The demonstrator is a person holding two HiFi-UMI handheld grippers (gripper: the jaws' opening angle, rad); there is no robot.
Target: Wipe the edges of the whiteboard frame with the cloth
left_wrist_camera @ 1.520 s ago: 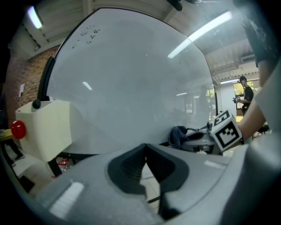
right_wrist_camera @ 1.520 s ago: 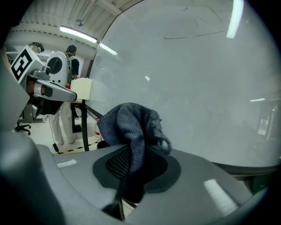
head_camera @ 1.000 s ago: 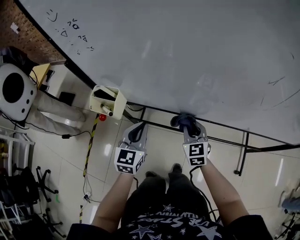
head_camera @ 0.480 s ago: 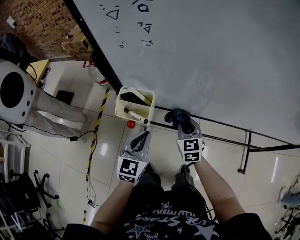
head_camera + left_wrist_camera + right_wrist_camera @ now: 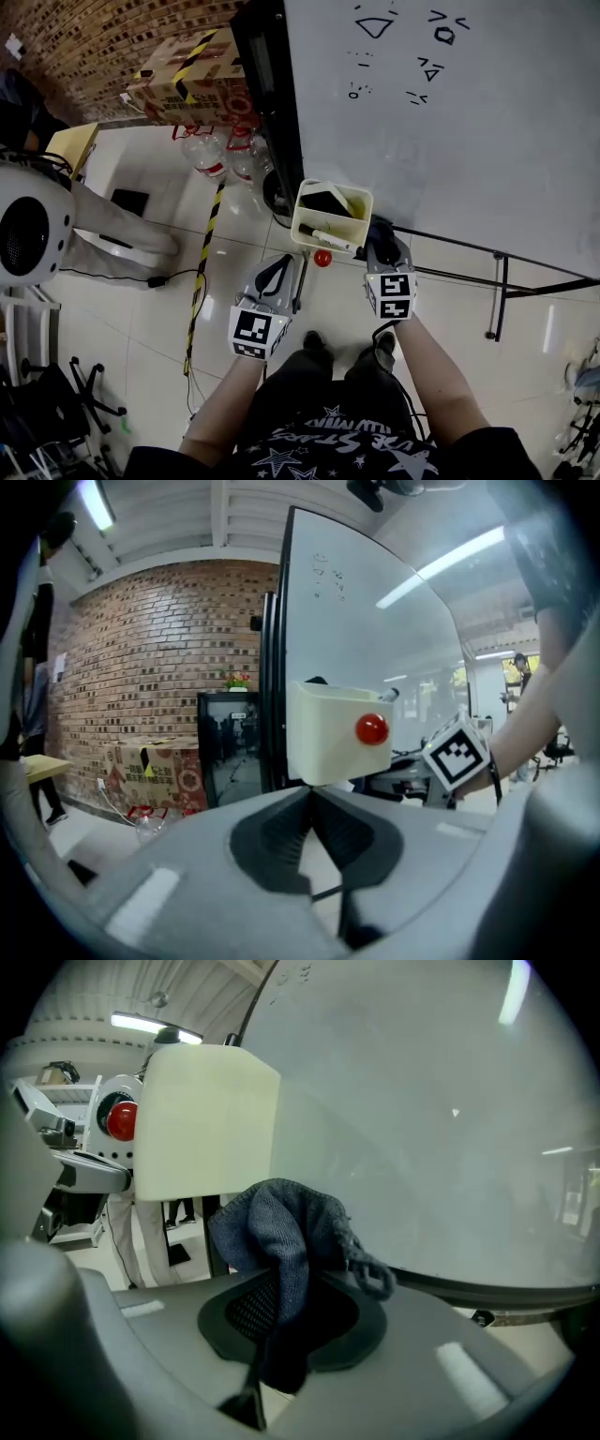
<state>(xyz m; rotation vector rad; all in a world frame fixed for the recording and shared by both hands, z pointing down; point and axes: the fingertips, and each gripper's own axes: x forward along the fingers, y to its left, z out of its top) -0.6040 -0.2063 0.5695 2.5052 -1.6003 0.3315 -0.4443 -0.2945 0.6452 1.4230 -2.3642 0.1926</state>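
The whiteboard (image 5: 469,122) has a black frame (image 5: 270,103); its bottom edge (image 5: 511,1290) runs to the right. A cream pen tray (image 5: 330,217) hangs at the lower left corner, with a red ball (image 5: 322,258) under it. My right gripper (image 5: 380,236) is shut on a dark blue cloth (image 5: 281,1232), which is bunched against the bottom edge right beside the tray (image 5: 206,1138). My left gripper (image 5: 280,265) hangs below the tray with its jaws shut on nothing. In the left gripper view the tray (image 5: 333,733) and red ball (image 5: 371,728) sit just beyond the jaws.
A taped cardboard box (image 5: 187,75) and plastic bottles (image 5: 225,150) stand left of the frame by the brick wall. A white round machine (image 5: 28,234) is at the far left. Yellow-black floor tape (image 5: 202,272) runs down the tiles. The board's stand legs (image 5: 497,300) lie to the right.
My right gripper has slid the cloth left along the bottom edge until it reached the pen tray. The left gripper moved left with it, still shut.
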